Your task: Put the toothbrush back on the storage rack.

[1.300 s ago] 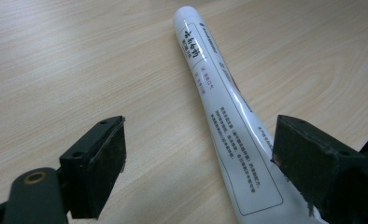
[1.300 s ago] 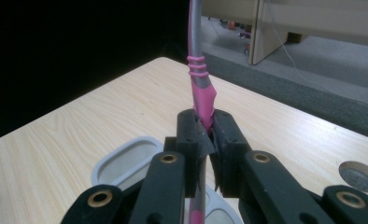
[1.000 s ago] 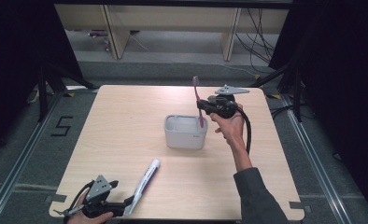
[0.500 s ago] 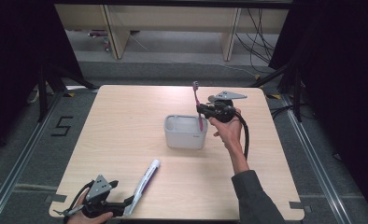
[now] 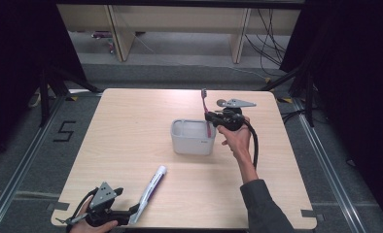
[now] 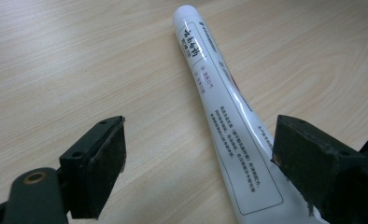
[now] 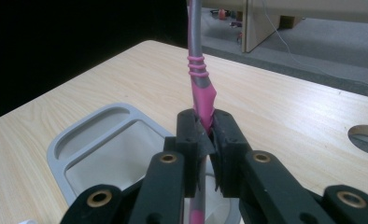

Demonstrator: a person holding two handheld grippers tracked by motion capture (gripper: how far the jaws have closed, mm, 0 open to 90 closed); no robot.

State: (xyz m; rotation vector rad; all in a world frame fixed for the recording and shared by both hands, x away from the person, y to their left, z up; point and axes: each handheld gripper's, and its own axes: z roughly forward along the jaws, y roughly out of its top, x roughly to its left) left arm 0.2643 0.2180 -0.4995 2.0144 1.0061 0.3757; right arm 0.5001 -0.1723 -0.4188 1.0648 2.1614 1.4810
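A pink and grey toothbrush (image 5: 206,109) stands upright with its lower end inside the grey holder box (image 5: 192,138) at the table's middle. My right gripper (image 5: 212,118) is shut on its handle at the box's right rim. In the right gripper view the pads clamp the toothbrush (image 7: 201,93) above the box (image 7: 81,149), which has two compartments. A white toothpaste tube (image 5: 149,191) lies near the front edge. My left gripper (image 5: 131,213) is open at the tube's flat end. In the left gripper view the toothpaste tube (image 6: 222,107) lies between the wide jaws, close to the right pad (image 6: 308,168).
The light wooden table (image 5: 131,126) has a round hole (image 7: 366,137) to the right of my right gripper. Shelving legs and cables stand on the floor beyond the far edge. Dark curtains flank both sides.
My right gripper has sunk with the toothbrush, whose lower end now reaches deeper into the box. The left gripper and the tube have stayed put.
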